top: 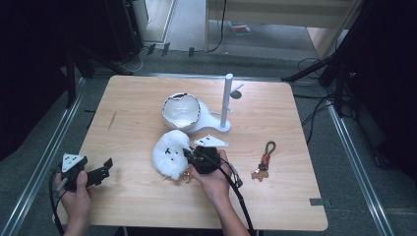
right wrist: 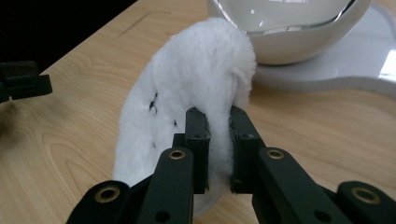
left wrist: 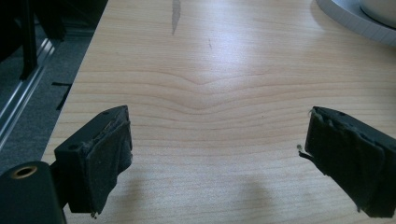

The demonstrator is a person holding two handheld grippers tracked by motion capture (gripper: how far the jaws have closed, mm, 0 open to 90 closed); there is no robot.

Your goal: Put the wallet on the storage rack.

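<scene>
right hand-held gripper pinching plush toy | left hand-held gripper spread, idle | lift slowly, keep pinch firm, clear the bowl

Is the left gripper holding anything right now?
No, the left gripper has its jaws wide apart over bare table.

The right claw is clamped shut, its two jaws nearly parallel, forearm reaching in from the bottom edge. The left claw hangs low near the left edge, jaws spread wide with nothing between them.
</scene>
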